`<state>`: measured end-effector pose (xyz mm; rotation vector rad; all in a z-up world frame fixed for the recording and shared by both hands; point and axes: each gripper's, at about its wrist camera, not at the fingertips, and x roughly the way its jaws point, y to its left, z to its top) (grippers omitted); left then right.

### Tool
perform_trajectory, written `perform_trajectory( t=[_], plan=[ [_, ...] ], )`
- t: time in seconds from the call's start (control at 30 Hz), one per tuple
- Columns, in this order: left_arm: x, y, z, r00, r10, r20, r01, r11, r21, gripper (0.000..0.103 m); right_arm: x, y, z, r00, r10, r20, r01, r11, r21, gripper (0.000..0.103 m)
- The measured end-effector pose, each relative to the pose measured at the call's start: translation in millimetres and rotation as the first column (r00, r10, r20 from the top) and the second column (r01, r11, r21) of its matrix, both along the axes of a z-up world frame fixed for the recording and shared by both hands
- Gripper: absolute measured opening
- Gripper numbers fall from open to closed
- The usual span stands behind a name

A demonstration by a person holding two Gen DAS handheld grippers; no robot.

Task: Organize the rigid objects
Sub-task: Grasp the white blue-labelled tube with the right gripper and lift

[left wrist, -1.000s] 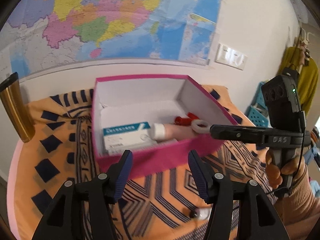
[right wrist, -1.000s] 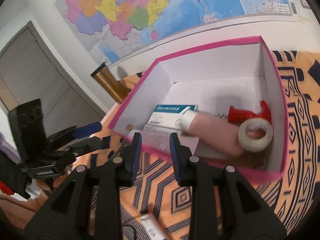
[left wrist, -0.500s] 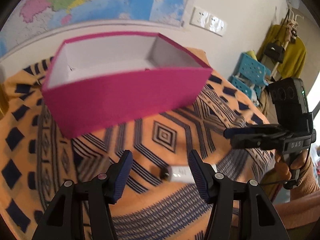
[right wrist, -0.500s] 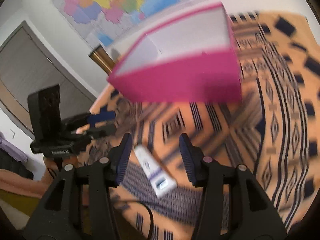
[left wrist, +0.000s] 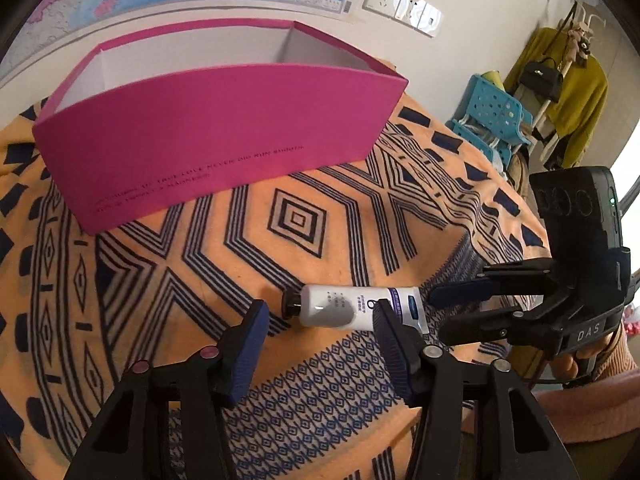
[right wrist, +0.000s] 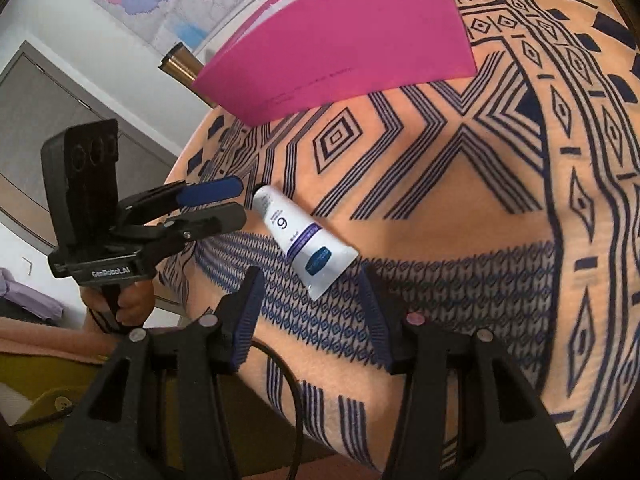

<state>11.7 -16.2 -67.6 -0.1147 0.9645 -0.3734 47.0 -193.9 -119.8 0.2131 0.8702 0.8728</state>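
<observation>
A white tube with a black cap and blue label [left wrist: 332, 310] [right wrist: 300, 236] lies flat on the orange patterned cloth, in front of the pink box [left wrist: 224, 152] [right wrist: 340, 40]. The box's near wall hides its contents. My left gripper [left wrist: 320, 320] [right wrist: 240, 204] sits low at the tube's cap end. Its jaws are closing, and the tube lies just ahead of the tips, untouched. My right gripper [right wrist: 310, 280] [left wrist: 434, 308] stands open at the crimped end, which lies between its fingertips without contact.
The cloth-covered table [left wrist: 160, 280] drops off close behind both grippers. A gold cylinder [right wrist: 180, 64] stands behind the box. Off the table are a blue stool [left wrist: 492, 116] and a rack with a yellow garment [left wrist: 572, 92]. A map and a wall socket [left wrist: 404, 6] are on the wall.
Both grippers dropped from above the box to the tube near the table's front edge. The box's contents went out of sight. The right jaws widened; the left jaws narrowed a little.
</observation>
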Motion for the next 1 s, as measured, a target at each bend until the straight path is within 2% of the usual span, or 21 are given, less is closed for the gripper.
perform_trajectory(
  t=[0.27, 0.63, 0.73, 0.9, 1.0],
  plan=[
    [0.9, -6.1, -3.1, 1.000, -0.009, -0.017, 0.009, 1.000, 0.007, 0.051, 1.8, 13.5, 0.5, 1.000, -0.009, 0.020, 0.009, 1.000, 0.009, 0.051],
    [-1.6, -9.9, -8.4, 0.999, -0.031, -0.043, 0.030, 0.999, -0.027, 0.051, 25.8, 2.3, 6.8, 0.996, -0.086, 0.038, 0.083, 0.995, 0.060, 0.052],
    [-0.5, -6.7, -8.7, 0.999, -0.002, -0.046, 0.001, 1.000, -0.020, 0.051, 31.4, 0.4, 8.7, 0.994, -0.099, 0.047, 0.095, 0.993, 0.070, 0.052],
    [-1.8, -0.5, -2.2, 0.999, 0.033, -0.017, -0.033, 0.999, -0.009, 0.050, 27.7, -3.6, 7.5, 0.990, -0.123, 0.065, 0.122, 0.992, 0.027, 0.052],
    [0.0, -4.2, -2.5, 1.000, 0.024, -0.021, -0.023, 1.000, 0.002, 0.037, 23.8, -3.8, 6.6, 0.989, -0.124, 0.079, 0.123, 0.992, 0.012, 0.052]
  ],
)
